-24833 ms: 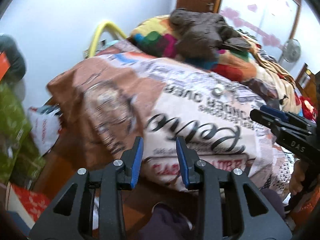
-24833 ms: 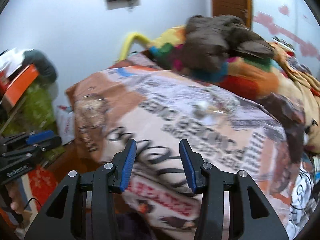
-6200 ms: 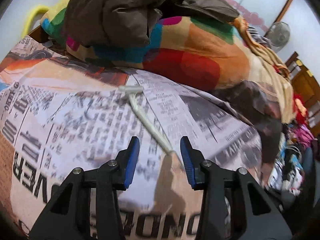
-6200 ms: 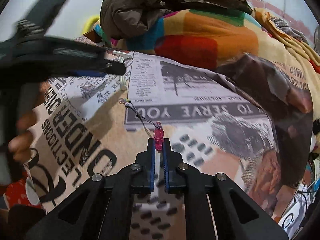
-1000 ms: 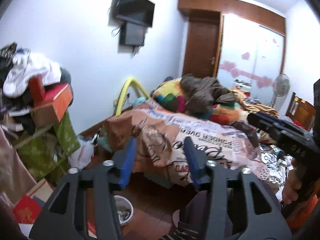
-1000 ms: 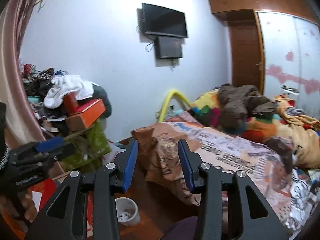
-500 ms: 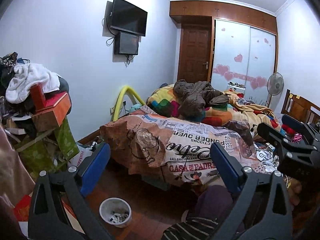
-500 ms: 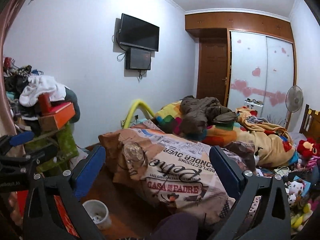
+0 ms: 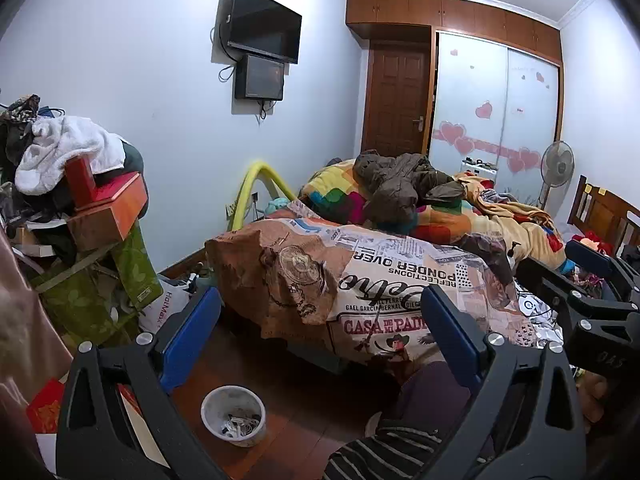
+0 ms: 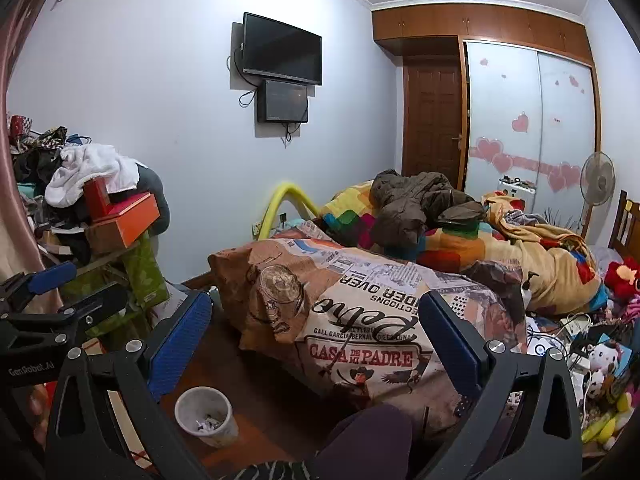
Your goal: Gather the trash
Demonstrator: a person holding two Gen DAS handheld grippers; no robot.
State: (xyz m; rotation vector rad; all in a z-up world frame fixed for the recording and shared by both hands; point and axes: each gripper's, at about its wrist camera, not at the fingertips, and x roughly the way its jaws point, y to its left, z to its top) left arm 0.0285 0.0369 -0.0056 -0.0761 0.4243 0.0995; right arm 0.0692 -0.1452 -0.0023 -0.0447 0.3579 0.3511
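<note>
At the far left there is a messy pile of clothes and boxes (image 9: 80,192), with a white towel on top and an orange box under it. On the dark wooden floor (image 9: 296,408) in front stands a small white plastic cup (image 9: 234,414), used as a bin; some pale small trash pieces (image 9: 240,427) lie at its bottom, and the cup is upright. The left gripper (image 9: 316,340) hangs above the floor with its blue-padded jaws released, spread wide, and nothing is between them; the cup is seen low, near the left finger. In the right wrist view the same cup (image 10: 205,414) stands just beside the left finger of the right gripper (image 10: 314,344), whose jaws are also released wide and hold nothing. Behind both grippers is the bed with a newspaper-print brown and cream cover (image 9: 360,280); farther back on it lie a colourful patchwork blanket (image 9: 340,200) and a dark brown jacket (image 9: 400,180). On the wall hangs a black flat television (image 9: 262,24), and a yellow curved tube (image 9: 256,188) leans near the bed corner. More to the right are a brown wooden door (image 9: 396,104), white sliding wardrobe doors with pink hearts (image 9: 496,112) and a standing fan (image 9: 558,168). At the bottom a knee in dark purple trousers (image 10: 368,436) of the person is visible.
</note>
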